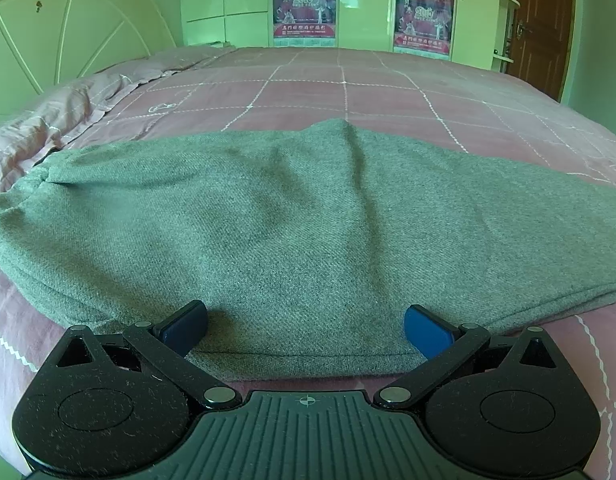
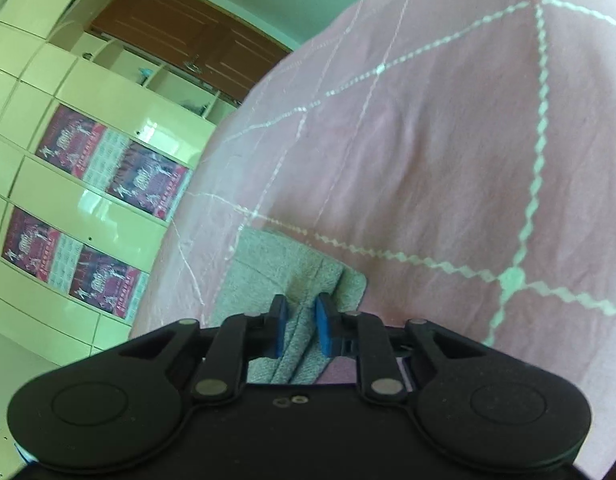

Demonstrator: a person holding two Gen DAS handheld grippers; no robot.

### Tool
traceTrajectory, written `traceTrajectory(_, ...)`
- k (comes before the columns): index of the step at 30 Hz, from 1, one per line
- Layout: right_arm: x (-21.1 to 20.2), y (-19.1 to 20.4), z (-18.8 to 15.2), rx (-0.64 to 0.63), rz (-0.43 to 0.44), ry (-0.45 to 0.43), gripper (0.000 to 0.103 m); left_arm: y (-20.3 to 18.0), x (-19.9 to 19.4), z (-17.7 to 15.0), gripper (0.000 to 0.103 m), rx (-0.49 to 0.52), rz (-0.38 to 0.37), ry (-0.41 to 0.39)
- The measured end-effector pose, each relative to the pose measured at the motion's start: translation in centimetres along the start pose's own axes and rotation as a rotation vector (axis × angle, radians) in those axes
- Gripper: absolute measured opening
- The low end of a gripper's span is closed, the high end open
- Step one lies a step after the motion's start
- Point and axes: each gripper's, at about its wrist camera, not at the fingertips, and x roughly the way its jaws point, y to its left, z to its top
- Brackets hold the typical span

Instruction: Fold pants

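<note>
Grey pants (image 1: 291, 216) lie spread across the near part of a pink checked bedspread (image 1: 348, 84). My left gripper (image 1: 305, 330) is open, its blue pads (image 1: 426, 330) wide apart at the pants' near hem, with the cloth lying between them. My right gripper (image 2: 301, 326) is shut on a bunched fold of the grey pants (image 2: 291, 276), and the view is rolled sideways over the bedspread (image 2: 448, 140). The rest of the pants is hidden below the right gripper body.
A white headboard (image 1: 67, 36) and rumpled pink bedding (image 1: 47, 120) are at the left. White wardrobes with posters (image 1: 303, 4) stand behind the bed, and a brown door (image 1: 544, 28) is at the far right.
</note>
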Motion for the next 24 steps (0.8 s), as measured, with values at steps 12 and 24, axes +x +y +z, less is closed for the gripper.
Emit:
traceTrajectory(12,-2.3,-1.3,-0.1,-0.020,0.006,-0.043,0.000,0.0,-0.1,0.0,0.103,0.007,-0.006,0.000)
traceTrajectory(24,-2.7,-1.6,0.3,0.141,0.021,-0.011,0.033,-0.3,-0.2,-0.4,0.103,0.010,0.001,-0.013)
